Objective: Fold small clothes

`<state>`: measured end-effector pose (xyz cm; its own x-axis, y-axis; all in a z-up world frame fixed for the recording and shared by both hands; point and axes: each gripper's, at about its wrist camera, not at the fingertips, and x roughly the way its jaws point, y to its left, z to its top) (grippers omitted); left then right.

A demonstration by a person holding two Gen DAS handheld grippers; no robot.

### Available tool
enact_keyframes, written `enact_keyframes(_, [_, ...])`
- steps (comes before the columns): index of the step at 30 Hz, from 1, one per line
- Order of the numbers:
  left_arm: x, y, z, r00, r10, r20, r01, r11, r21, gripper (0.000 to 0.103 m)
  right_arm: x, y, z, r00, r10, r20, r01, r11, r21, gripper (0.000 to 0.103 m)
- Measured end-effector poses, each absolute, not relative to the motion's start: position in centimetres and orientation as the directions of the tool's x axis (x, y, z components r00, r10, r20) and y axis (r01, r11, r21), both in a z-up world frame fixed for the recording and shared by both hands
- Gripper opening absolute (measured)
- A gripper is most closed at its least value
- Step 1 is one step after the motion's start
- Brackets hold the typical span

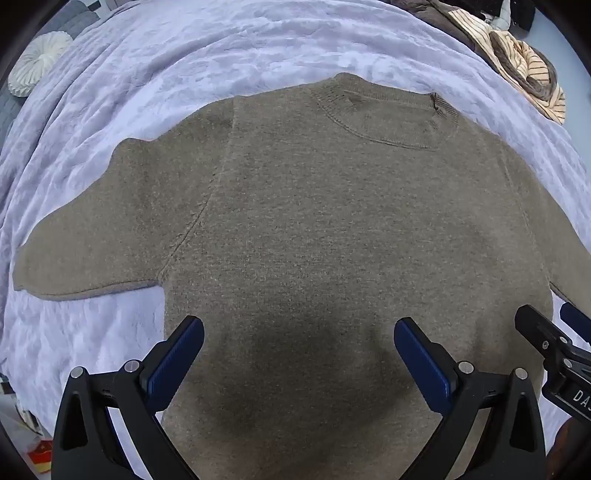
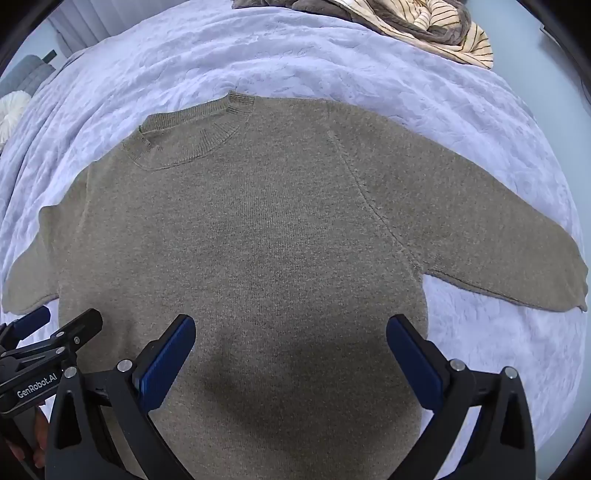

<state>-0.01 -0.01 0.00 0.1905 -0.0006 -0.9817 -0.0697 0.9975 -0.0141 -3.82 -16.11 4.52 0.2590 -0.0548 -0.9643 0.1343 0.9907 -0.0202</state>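
A grey-brown knit sweater (image 1: 314, 221) lies flat and spread out on a lavender blanket (image 1: 184, 55), collar (image 1: 388, 118) away from me, both short sleeves out to the sides. It also fills the right wrist view (image 2: 258, 229). My left gripper (image 1: 299, 332) is open and empty above the sweater's lower body. My right gripper (image 2: 291, 332) is open and empty above the same area, to the right of the left one. Each gripper shows at the edge of the other's view: the right gripper (image 1: 554, 343) and the left gripper (image 2: 55, 332).
A pile of striped cream and brown clothes (image 1: 517, 62) lies at the far right of the blanket, also in the right wrist view (image 2: 424, 26). A round white pillow (image 1: 37, 61) sits at the far left. The blanket (image 2: 480, 350) shows beside the sweater.
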Motion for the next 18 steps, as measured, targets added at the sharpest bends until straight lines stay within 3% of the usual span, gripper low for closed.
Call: enact_keyframes(18, [-0.14, 0.35, -0.22, 0.193, -0.021, -0.981, -0.060, 0.998, -0.033, 0.103, -3.56, -16.34, 4.15, 0.250, -0.055, -0.967, 0.141, 0.990, -0.020, 0.103])
